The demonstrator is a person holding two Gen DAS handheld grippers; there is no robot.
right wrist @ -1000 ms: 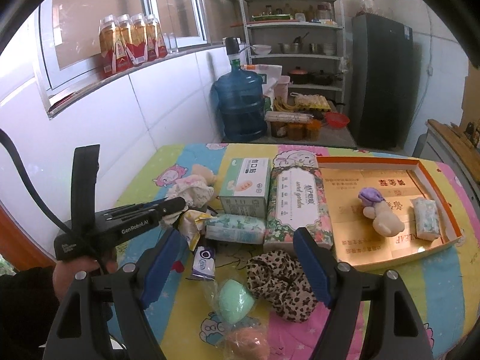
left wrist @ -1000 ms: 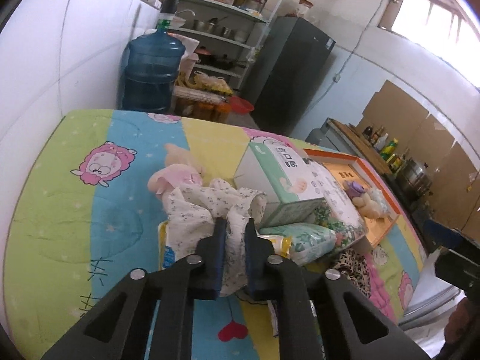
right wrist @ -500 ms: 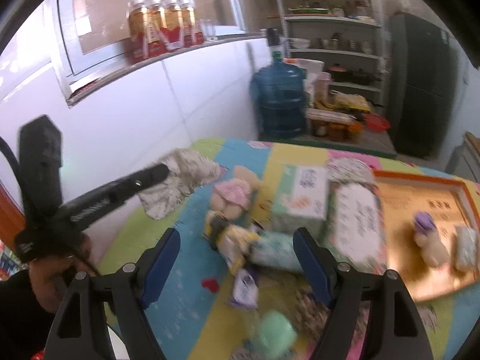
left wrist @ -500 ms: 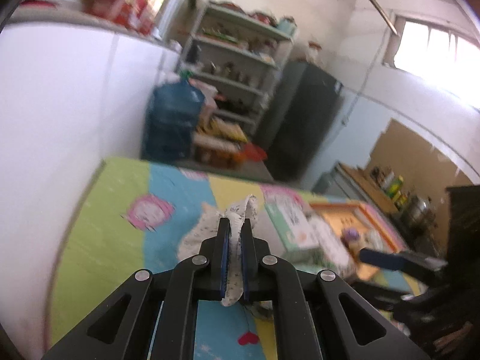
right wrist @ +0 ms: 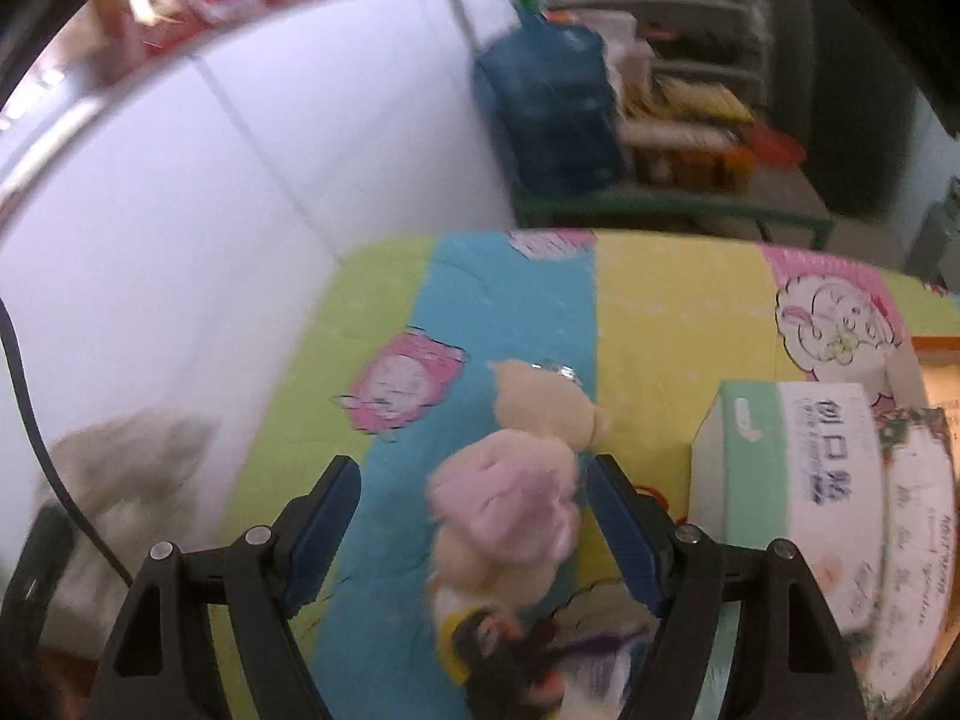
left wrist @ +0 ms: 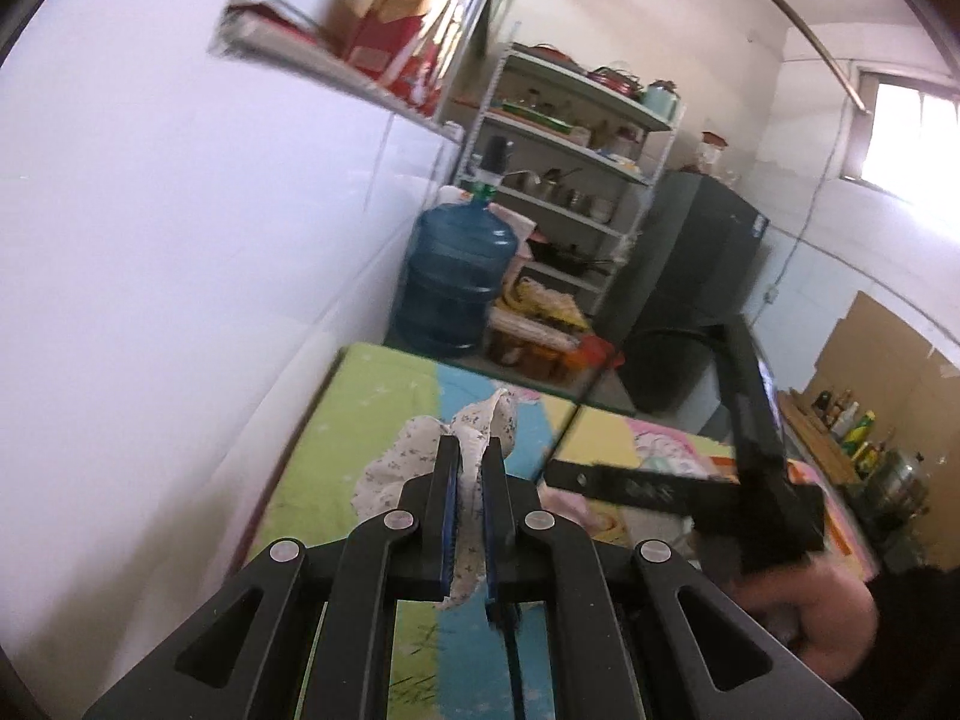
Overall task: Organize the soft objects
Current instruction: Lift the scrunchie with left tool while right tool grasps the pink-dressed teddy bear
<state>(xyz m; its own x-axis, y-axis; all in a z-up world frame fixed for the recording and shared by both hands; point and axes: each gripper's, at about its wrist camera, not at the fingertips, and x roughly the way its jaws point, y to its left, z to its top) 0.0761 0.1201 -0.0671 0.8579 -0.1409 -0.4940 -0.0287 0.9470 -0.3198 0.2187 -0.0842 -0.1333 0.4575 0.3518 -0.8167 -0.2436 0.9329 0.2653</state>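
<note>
My left gripper (left wrist: 470, 450) is shut on a white cloth with small flower print (left wrist: 414, 450) and holds it up above the striped mat (left wrist: 384, 402). The cloth shows as a blur at the far left of the right wrist view (right wrist: 132, 468). My right gripper (right wrist: 474, 474) is open, its fingers either side of a pink and beige plush toy (right wrist: 510, 480) that lies on the mat (right wrist: 660, 312). The right gripper's body crosses the left wrist view (left wrist: 660, 486).
A green and white tissue box (right wrist: 786, 456) and a floral tissue pack (right wrist: 918, 528) lie right of the toy. A white tiled wall (right wrist: 240, 180) runs along the mat's left edge. A blue water jug (left wrist: 456, 276), shelves and a dark fridge (left wrist: 690, 264) stand behind.
My left gripper has lifted the flowered cloth off the pile and swung it left toward the wall. My right gripper has moved forward and down around the pink plush toy.
</note>
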